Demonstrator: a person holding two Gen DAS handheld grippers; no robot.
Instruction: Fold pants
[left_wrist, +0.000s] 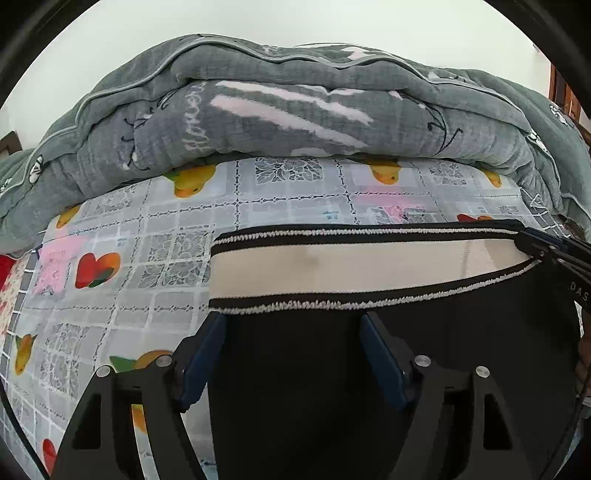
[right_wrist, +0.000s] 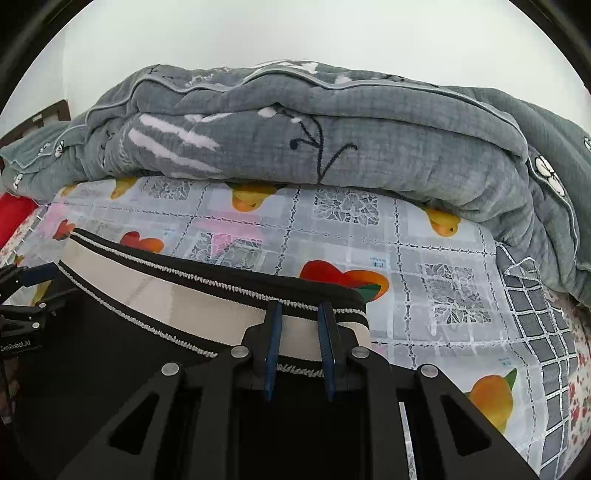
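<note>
Black pants with a cream waistband trimmed in black-and-white stitching lie flat on the fruit-print cloth. My left gripper is open, its blue fingers spread wide just short of the waistband's left end. The right gripper's fingers show at the waistband's right end. In the right wrist view my right gripper stands over the right end of the waistband, fingers a short way apart with the band between them. The pants lie under it, and the left gripper sits at the far left.
A bulky folded grey quilt lies along the far side of the bed, also in the right wrist view. The fruit-print cloth extends left of the pants and right of them. A red item lies at the left.
</note>
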